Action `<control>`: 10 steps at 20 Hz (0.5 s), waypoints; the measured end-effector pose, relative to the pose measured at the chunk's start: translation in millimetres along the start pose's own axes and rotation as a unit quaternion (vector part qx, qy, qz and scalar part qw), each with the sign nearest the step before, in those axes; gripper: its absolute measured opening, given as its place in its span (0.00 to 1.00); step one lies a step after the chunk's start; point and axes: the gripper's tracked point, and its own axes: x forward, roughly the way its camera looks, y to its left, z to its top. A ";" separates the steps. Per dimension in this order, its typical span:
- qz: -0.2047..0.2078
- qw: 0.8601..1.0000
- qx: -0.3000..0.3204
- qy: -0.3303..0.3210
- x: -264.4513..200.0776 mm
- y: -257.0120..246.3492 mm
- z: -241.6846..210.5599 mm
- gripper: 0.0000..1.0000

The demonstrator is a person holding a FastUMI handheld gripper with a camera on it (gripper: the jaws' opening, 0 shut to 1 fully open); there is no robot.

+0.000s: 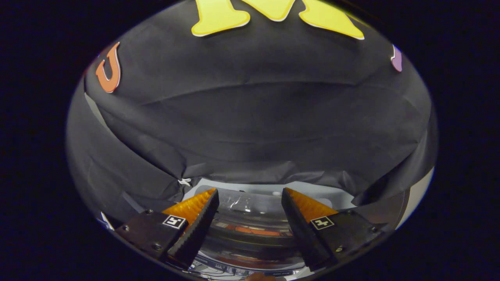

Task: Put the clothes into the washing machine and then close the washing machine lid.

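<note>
Between the gripper's two fingers, low in the gripper view, lay the washing machine (250, 228), seen from above: a clear, glossy curved lid or drum rim with a streak of orange-red showing through it, and a pale top panel (273, 191) behind. Whether that streak was the clothes inside the drum could not be told for sure, though it seemed likely. Whether the lid was fully down was also unclear from this angle.

The gripper (250, 197) stood wide open, its fingers well apart and gripping nothing, with the machine's clear part showing in the gap between them.

Judging from that, the loading step looked finished or nearly so, and the step in hand was probably the lid. The next move would call for bringing the fingers down onto the lid's edge, or pressing it flat, while keeping the tips off the glossy curve where they might slip.

Beyond the fingers, the black booth cloth (250, 128) hung close behind the machine, draped over its back edge and bunched at both sides. Open room lay mostly above and toward the holder; forward travel was short before the cloth would be met.
</note>
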 end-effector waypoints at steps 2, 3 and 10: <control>-0.001 1.000 0.000 0.002 0.7 0.0 -1.1 1.00; -0.002 1.000 0.000 0.002 0.0 0.1 -1.6 1.00; -0.006 1.000 0.001 0.004 -1.7 0.8 -8.2 1.00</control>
